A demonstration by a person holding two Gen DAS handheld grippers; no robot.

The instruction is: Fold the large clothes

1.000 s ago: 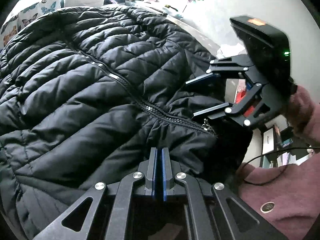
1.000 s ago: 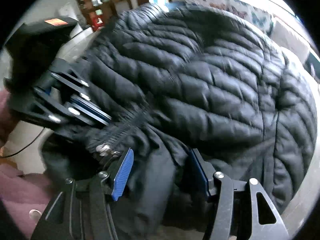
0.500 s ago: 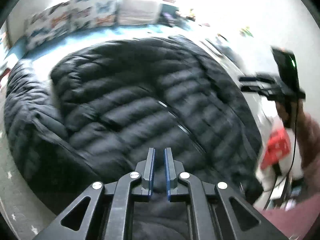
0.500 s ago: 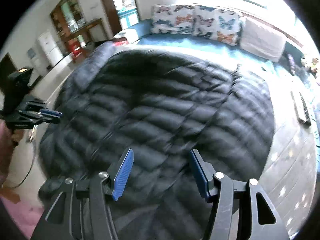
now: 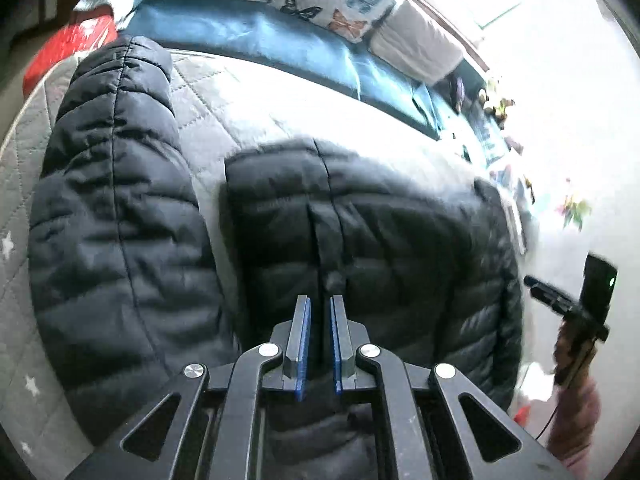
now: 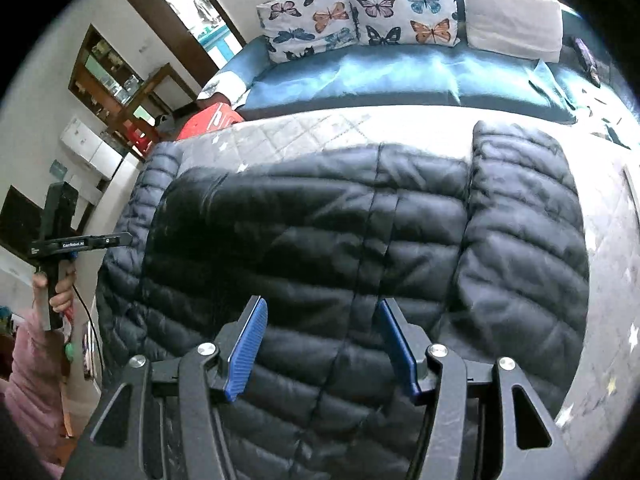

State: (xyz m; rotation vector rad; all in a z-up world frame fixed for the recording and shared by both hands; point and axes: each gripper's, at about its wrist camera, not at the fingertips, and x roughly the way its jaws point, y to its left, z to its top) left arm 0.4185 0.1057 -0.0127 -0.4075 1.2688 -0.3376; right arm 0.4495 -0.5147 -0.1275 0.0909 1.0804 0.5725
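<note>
A black quilted puffer jacket (image 6: 320, 240) lies spread on a grey quilted bed cover (image 6: 304, 132). It also shows in the left wrist view (image 5: 380, 248), with one sleeve (image 5: 116, 208) lying apart on the left. My left gripper (image 5: 319, 308) hangs above the jacket's near edge, jaws a narrow gap apart and nothing between them. My right gripper (image 6: 320, 312) is wide open and empty above the jacket's middle seam. Each gripper shows in the other's view, the right one (image 5: 560, 300) at the right edge, the left one (image 6: 80, 242) at the left edge.
Butterfly-print cushions (image 6: 360, 12) and a white pillow (image 6: 512, 12) line a blue mattress strip (image 6: 380, 76) behind the bed cover. A red box (image 6: 212, 118) sits at the far left corner. Wooden shelves (image 6: 120, 80) stand by the wall on the left.
Both grippers have let go of the jacket's edge and pulled back and apart. The jacket, bunched and close before, now lies flat on the bed. The left jaws opened slightly.
</note>
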